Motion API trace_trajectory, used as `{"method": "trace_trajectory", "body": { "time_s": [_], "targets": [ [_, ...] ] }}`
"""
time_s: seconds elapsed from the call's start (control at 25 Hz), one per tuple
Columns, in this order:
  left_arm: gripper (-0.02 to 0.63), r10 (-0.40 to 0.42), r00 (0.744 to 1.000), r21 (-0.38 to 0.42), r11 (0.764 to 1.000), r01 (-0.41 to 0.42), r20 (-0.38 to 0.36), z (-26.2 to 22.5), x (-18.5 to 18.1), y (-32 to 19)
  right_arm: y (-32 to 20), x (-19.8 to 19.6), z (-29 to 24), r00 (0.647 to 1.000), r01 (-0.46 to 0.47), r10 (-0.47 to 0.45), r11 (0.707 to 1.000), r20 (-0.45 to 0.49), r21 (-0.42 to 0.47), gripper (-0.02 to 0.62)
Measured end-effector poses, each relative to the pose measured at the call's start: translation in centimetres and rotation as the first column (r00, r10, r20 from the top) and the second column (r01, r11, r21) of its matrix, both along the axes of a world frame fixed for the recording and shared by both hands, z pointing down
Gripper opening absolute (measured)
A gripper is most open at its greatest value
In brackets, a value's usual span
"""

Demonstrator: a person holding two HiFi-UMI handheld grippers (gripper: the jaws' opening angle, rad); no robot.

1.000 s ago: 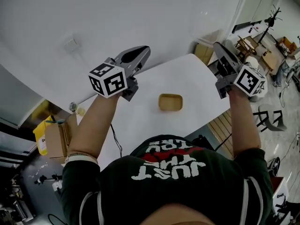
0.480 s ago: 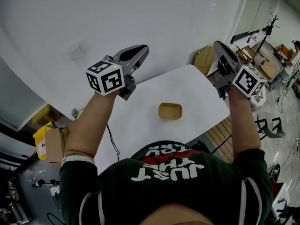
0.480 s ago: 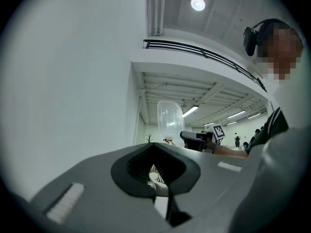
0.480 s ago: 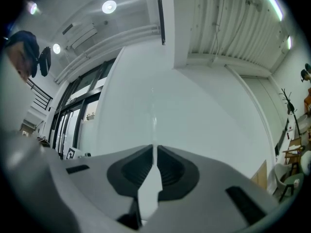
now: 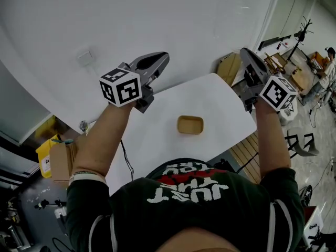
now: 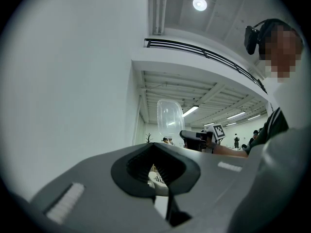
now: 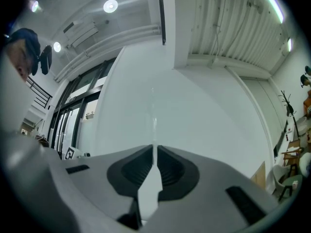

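Both grippers are held up high over a white table [image 5: 210,96], and a shallow tan tray [image 5: 190,125] lies on it between them. My left gripper [image 5: 157,58] points at the white wall, its jaws closed with nothing between them [image 6: 154,165]. My right gripper [image 5: 244,52] is shut on a thin clear plastic lid [image 7: 153,115], which I see edge-on rising from its jaws. In the left gripper view that clear lid [image 6: 170,123] faces me, standing above the right gripper [image 6: 183,135] across the gap.
A cardboard box [image 5: 64,159] and a yellow bag [image 5: 44,154] sit on the floor at the left. Another cardboard box [image 5: 229,64] stands behind the table's far corner. Chairs [image 5: 299,138] and wooden slats [image 5: 252,140] are at the right.
Both grippers stay raised with their grip unchanged. The head view has drifted slightly, so the table and tray sit a little lower in it.
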State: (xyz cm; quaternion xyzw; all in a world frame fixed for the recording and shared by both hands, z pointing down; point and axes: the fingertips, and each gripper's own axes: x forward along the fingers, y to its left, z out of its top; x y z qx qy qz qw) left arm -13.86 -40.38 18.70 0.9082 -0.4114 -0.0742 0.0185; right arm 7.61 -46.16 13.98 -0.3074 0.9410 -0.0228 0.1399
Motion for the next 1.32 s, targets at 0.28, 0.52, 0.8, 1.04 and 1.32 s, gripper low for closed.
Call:
{"method": "trace_trajectory", "body": {
  "time_s": [0.28, 0.52, 0.8, 1.04, 1.32],
  "targets": [
    [0.002, 0.005, 1.000, -0.003, 1.000, -0.005, -0.002, 0.13, -0.02, -0.14, -0.13, -0.16, 0.28, 1.000, 0.001, -0.001, 1.000, -0.002, -0.006, 0.029],
    [0.002, 0.009, 1.000, -0.005, 1.000, -0.009, -0.002, 0.28, 0.00, -0.39, -0.30, -0.30, 0.40, 1.000, -0.009, 0.009, 1.000, -0.015, 0.000, 0.029],
    [0.002, 0.013, 1.000, -0.008, 1.000, -0.013, -0.001, 0.18, 0.17, -0.23, -0.14, -0.33, 0.22, 1.000, -0.009, 0.009, 1.000, -0.017, 0.004, 0.029],
    [0.002, 0.013, 1.000, -0.009, 1.000, -0.013, 0.000, 0.20, 0.14, -0.28, -0.18, -0.44, 0.28, 1.000, -0.010, 0.010, 1.000, -0.021, 0.005, 0.029],
    [0.002, 0.017, 1.000, -0.003, 1.000, -0.017, 0.001, -0.13, 0.35, 0.04, 0.19, -0.39, 0.27, 1.000, -0.010, 0.011, 1.000, -0.025, 0.008, 0.029]
  ]
}}
